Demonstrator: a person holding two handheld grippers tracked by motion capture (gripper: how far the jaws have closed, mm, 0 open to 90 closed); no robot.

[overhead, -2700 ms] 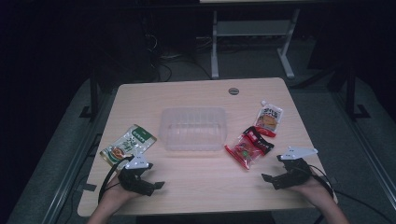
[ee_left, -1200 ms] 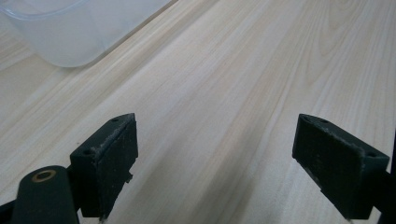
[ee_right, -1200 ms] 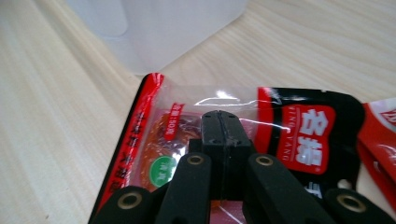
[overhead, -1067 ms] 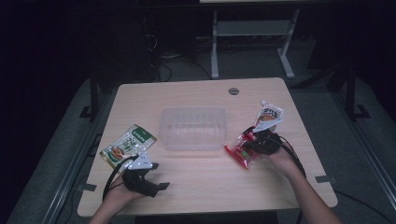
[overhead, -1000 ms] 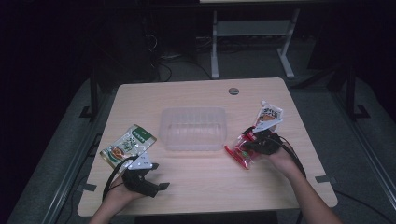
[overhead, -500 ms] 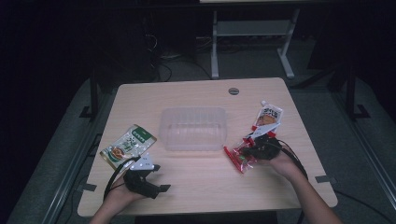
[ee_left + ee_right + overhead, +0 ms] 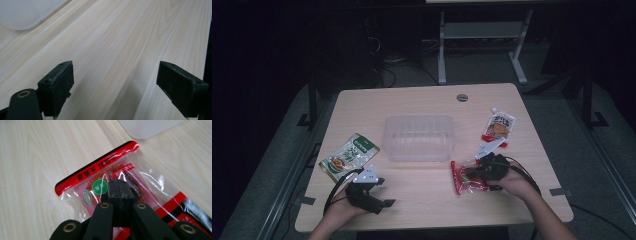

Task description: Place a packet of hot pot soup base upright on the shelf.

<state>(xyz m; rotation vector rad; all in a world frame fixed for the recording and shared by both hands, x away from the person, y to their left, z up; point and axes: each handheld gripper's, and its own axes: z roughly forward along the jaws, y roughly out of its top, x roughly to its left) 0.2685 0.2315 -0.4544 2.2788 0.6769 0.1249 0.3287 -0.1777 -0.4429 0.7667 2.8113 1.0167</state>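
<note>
Desk (image 7: 422, 200), left to right: green packet (image 7: 348, 156); left tool (image 7: 373, 192), jaws spread above bare wood; clear tray (image 7: 419, 137); red snack packet (image 7: 468, 176) near front edge, pinched by right tool (image 7: 476, 173); orange pouch (image 7: 499, 127).

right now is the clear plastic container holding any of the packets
No, in the high view the clear container has nothing inside, and the red packet, the green packet and the spouted pouch all lie on the table around it.
</note>
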